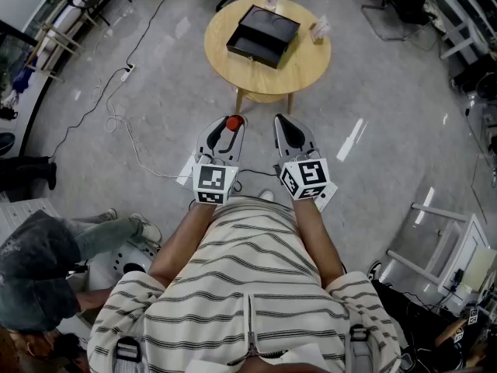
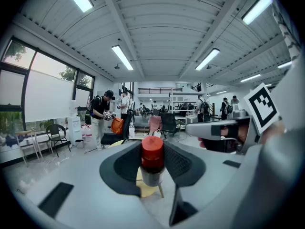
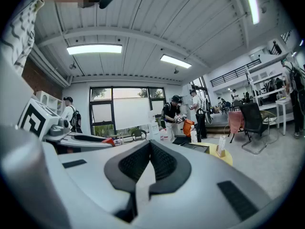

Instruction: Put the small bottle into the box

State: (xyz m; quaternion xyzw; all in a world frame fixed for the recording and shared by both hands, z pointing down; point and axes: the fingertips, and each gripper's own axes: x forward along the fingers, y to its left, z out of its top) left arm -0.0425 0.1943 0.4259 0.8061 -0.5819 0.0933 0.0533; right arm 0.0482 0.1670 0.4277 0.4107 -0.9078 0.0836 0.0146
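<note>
the left gripper (image 1: 230,123) has its fingers (image 2: 125,165) pinching the small bottle (image 2: 152,160), one pad on either side of the body just under the red cap (image 2: 152,149). the bottle stands upright in the grip, long axis vertical and cap on top; from the head view the cap shows as a red dot right at the fingertips. the right gripper (image 1: 286,121) rides just beside the left, fingers (image 3: 135,163) pressed together on nothing

the box (image 1: 262,35) lies on the round wooden worktop (image 1: 304,74), straight ahead of both grippers and well apart from them, with bare floor between. it is black and low and sits a little turned, toward the left half of the worktop, so it falls more in line with the left gripper than the right. whether it is open at the top is hard to tell from here

as a judgement: the carry is the step in hand, and the left hand should go forward over the near rim of the worktop, then lower the bottle base first into the box
</note>
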